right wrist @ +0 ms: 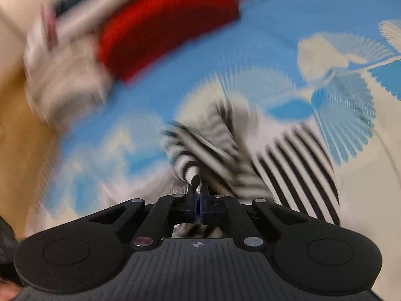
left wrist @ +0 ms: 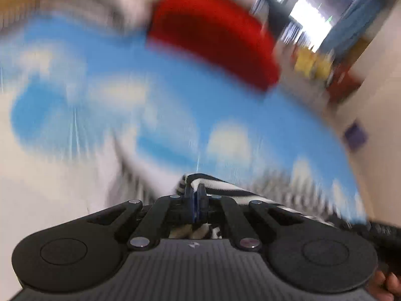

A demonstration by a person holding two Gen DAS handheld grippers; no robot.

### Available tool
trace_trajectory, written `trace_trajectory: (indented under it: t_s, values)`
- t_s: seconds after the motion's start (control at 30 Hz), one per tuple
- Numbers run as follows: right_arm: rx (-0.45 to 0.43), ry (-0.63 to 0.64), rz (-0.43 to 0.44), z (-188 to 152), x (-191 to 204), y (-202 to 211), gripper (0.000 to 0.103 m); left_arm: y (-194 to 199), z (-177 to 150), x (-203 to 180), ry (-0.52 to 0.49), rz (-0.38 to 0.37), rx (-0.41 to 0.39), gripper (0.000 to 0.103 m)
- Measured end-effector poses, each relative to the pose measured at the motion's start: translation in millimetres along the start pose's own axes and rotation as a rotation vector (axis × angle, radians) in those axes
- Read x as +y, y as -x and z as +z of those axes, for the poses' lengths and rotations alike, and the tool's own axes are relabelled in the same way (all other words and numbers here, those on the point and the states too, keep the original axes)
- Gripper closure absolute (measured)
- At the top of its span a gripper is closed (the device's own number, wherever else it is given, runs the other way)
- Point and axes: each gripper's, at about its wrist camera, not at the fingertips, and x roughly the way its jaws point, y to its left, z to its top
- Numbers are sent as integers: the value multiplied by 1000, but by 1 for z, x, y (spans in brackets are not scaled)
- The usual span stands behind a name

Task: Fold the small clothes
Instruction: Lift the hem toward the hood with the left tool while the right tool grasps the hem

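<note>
— Where is the striped garment?

— I'm pinching it in both claws: left claw and right claw are clamping its edges. Only my right view is showing it bunching over the blue cloth; a red item is lying beyond.

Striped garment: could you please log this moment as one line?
left tool: shut on striped garment | right tool: shut on striped garment | surface: blue-and-white cloth | views blurred

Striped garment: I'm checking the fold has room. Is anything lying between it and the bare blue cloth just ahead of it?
Nothing visible does. Both tools, left and right, are shut on the striped garment. The red folded item sits at the far side of the blue patterned cloth, apart from it.
</note>
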Motion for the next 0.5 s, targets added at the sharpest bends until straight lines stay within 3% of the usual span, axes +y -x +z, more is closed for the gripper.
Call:
trace_trajectory:
  t_s: [0.07, 0.13, 0.17, 0.27, 0.37, 0.4, 0.43, 0.5]
  values:
    - [-81, -41, 83, 7, -4, 28, 102, 18, 11, 7, 13, -60, -84, 102]
    - [-102, -59, 134, 6, -8, 45, 102, 24, 11, 16, 17, -32, -95, 102]
    - [-80, -66, 137, 1, -11, 47, 102, 18, 8, 23, 44, -17, -49, 102]
    - [125, -57, 43, -22, -24, 30, 102, -20, -19, 61, 201, 42, 325, 102]
    - [324, -6, -117, -49, -37, 5, 97, -30, -39, 73, 261, 85, 425, 99]
    - [364, 11, -148, -54, -39, 0, 97, -29, -38, 69, 241, 85, 416, 88]
    - [357, 20, -153, -53, -38, 0, 97, -26, -36, 65, 227, 80, 396, 66]
    - [301, 25, -137, -44, -33, 6, 87, -23, -33, 56, 210, 83, 358, 44]
